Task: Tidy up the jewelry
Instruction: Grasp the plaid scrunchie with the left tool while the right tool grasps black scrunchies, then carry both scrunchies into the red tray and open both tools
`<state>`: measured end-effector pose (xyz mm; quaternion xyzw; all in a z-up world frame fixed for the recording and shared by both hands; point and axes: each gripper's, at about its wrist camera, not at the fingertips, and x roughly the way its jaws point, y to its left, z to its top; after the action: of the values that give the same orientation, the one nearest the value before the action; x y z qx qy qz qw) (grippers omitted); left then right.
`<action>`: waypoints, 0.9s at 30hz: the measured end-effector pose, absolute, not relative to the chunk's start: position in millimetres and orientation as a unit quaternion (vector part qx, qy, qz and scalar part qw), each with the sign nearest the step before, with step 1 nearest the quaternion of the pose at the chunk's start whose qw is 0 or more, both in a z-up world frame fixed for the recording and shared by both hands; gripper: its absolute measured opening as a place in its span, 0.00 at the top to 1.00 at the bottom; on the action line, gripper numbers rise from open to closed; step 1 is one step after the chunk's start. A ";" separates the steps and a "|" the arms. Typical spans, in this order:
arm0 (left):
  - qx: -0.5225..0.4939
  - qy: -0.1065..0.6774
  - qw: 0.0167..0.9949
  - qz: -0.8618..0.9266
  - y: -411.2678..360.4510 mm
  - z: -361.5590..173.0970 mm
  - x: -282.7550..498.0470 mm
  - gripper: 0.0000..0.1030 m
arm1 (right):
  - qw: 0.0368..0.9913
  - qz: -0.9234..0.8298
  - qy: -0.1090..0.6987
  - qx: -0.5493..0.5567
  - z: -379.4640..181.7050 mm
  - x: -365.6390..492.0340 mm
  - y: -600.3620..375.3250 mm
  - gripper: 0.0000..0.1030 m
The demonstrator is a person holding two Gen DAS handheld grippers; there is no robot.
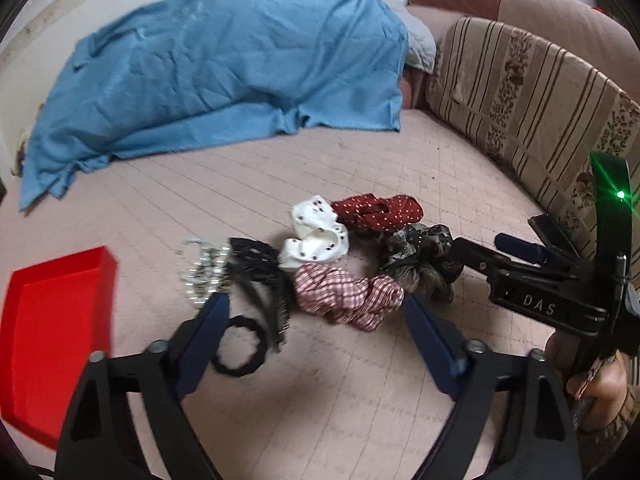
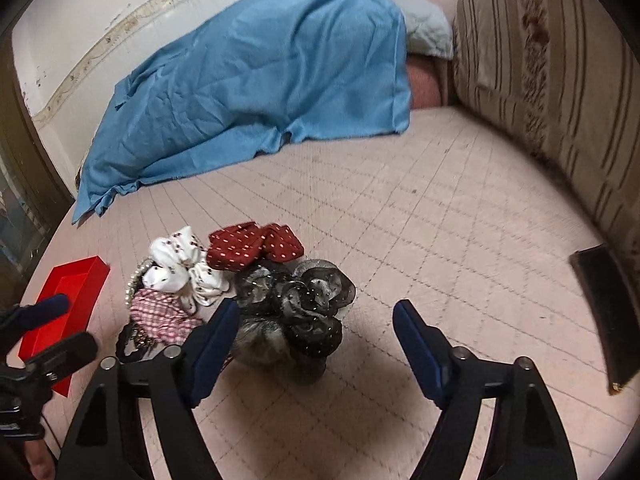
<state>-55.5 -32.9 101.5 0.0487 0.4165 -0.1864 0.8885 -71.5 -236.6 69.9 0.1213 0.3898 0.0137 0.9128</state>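
Observation:
A pile of hair accessories lies on the pink quilted bed. It holds a white printed scrunchie, a red dotted bow, a red-checked scrunchie, a dark mesh scrunchie, a black hair tie, a black comb clip and a pearl piece. A red tray sits at the left. My left gripper is open and empty, just above the checked scrunchie. My right gripper is open and empty over the mesh scrunchie, and it also shows in the left wrist view.
A blue blanket covers the far part of the bed. A striped cushion lines the right side. A dark flat object lies at the right edge. The pink quilt spreads in front.

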 end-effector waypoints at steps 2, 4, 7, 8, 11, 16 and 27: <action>0.041 0.436 0.879 -0.190 -39.2 90.2 -43.5 0.31 | 0.907 0.022 0.399 0.133 62.6 -64.0 -238.9 0.25; 0.031 0.454 0.870 -0.191 -44.0 79.4 -32.7 0.36 | 0.902 0.032 0.406 0.142 56.9 -58.7 -239.5 0.28; 0.018 0.467 0.863 -0.190 -47.3 68.9 -22.0 0.38 | 0.898 0.045 0.414 0.143 49.8 -51.3 -235.1 0.35; 0.014 0.471 0.862 -0.189 -48.1 66.0 -19.3 0.43 | 0.896 0.049 0.417 0.141 47.3 -48.5 -233.2 0.41; 0.007 0.485 0.853 -0.193 -50.1 60.2 -13.8 0.78 | 0.891 0.057 0.428 0.142 40.6 -43.8 -229.4 0.57; -0.016 0.492 0.846 -0.204 -47.2 56.9 -11.5 0.95 | 0.888 0.061 0.427 0.162 39.1 -46.4 -234.9 0.78; -0.043 0.439 0.868 -0.226 -13.1 109.9 -51.5 0.96 | 0.899 0.051 0.397 0.179 68.8 -83.5 -233.2 0.87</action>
<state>-51.5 -13.1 109.9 -0.0429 0.4394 -0.2257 0.8684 -83.5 -233.2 68.8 0.1787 0.3967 0.0510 0.8989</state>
